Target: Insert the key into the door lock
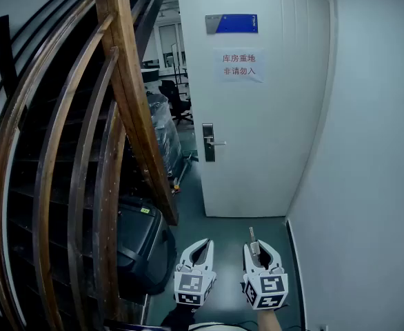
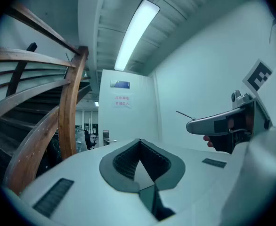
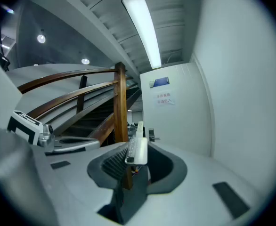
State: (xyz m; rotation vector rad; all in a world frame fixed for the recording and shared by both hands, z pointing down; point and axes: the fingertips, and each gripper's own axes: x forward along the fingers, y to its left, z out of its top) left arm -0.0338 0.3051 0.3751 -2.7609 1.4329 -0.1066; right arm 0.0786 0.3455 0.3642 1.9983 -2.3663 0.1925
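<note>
We find far door lock (image 1: 208, 142) too small for detail; sign (image 1: 238, 65) reads 库房重地 非请勿入. Right gripper (image 1: 261, 249) pinches key (image 1: 253, 238); left gripper (image 1: 199, 245) fingers pressed together.

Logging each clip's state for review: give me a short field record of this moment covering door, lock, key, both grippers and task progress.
door: white door ahead, paper notice on it
lock: lock with lever handle at the door's left edge
key: key sticks forward out of the right gripper
right gripper: jaws closed on the key, well short of the door
left gripper: left gripper beside it, jaws together, nothing between them
surroundings: wooden stair railing on the left
progress: key held, not yet at the lock
</note>
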